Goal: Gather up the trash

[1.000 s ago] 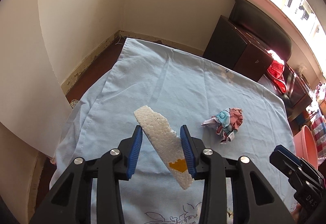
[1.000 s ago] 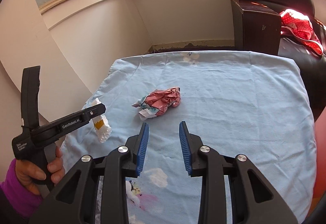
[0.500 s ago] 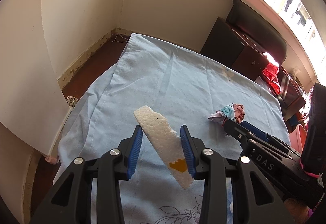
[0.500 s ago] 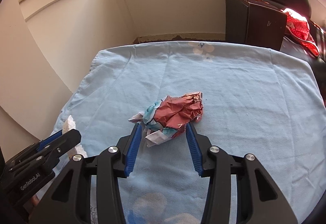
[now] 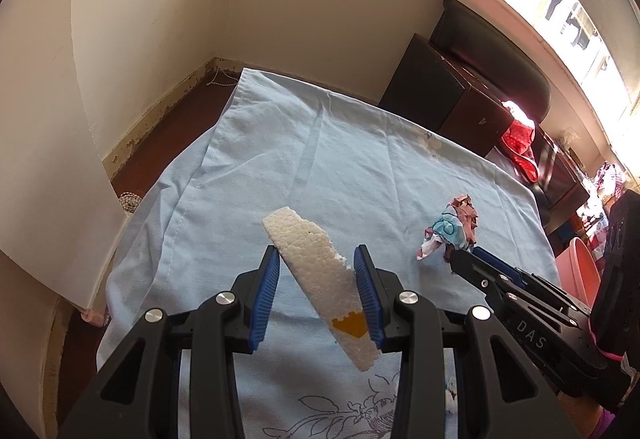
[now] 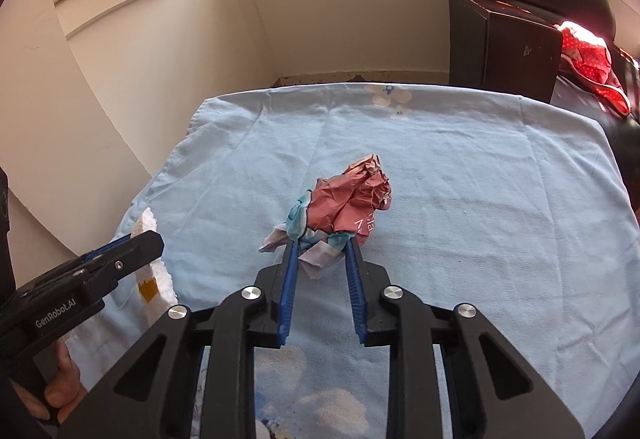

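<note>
My left gripper (image 5: 316,271) pinched a white foam strip (image 5: 320,279) above the blue cloth (image 5: 320,167), my right gripper (image 6: 320,251) was closing on the crumpled wrapper (image 6: 344,207), pads touching its near end.

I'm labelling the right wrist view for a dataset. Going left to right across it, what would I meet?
left gripper → white foam piece → crumpled wrapper, its near end between the closing jaws of the right gripper → dark cabinet → red dotted cloth.
</note>
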A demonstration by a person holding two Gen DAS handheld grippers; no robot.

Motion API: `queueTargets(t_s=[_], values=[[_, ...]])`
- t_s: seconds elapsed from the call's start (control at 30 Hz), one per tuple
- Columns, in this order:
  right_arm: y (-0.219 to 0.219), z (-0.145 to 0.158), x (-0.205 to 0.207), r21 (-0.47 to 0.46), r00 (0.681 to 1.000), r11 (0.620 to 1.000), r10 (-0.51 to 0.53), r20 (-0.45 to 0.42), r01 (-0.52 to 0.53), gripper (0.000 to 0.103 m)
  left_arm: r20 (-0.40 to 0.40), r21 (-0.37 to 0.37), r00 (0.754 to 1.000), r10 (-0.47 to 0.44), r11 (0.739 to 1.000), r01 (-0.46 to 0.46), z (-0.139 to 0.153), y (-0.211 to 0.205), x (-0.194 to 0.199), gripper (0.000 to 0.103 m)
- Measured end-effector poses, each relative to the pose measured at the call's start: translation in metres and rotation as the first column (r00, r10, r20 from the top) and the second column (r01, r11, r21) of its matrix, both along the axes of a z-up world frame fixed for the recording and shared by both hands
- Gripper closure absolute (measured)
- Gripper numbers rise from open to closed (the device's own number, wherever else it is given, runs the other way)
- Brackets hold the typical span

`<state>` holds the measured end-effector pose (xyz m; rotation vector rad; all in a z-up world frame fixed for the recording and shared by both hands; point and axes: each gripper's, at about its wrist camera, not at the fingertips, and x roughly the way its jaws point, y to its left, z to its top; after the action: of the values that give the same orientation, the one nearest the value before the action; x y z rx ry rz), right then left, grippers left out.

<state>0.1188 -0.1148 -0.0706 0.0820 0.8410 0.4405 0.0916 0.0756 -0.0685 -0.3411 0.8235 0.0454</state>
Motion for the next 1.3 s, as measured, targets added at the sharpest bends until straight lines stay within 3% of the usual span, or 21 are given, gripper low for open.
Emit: queueTargets(t_s=[0.3,0.7,1.0,1.1,1.3], values=[[-0.055,0.015,-0.053,-0.036,0.998,0.998,0.055,-0.028,-0.056,0.078,0.006,0.032,0.986,-0.168,0.985,0.167,0.011,-0.04,-0.01,0.065],[-0.109,-0.003,-0.094,-0.095,0.993,0.995,0.014,-0.115,-0.025,0.078,-0.063,0.071,0.918,-0.392,0.916,0.396,-0.005,-0.114,-0.026,0.065],[-0.126,-0.01,-0.099,-0.061,0.988,0.998,-0.022,-0.151,0.013,0.076,-0.117,0.075,0.901,-0.418,0.901,0.428,-0.018,-0.134,-0.028,0.062],[-0.134,-0.013,-0.099,-0.006,0.984,0.999,-0.034,-0.173,0.034,0.063,-0.125,0.074,0.902,-0.413,0.903,0.424,-0.02,-0.134,-0.03,0.056],[-0.135,-0.01,-0.1,0.067,0.981,0.995,-0.055,-0.184,0.069,0.063,-0.125,0.075,0.904,-0.408,0.905,0.419,-0.021,-0.136,-0.039,0.055]])
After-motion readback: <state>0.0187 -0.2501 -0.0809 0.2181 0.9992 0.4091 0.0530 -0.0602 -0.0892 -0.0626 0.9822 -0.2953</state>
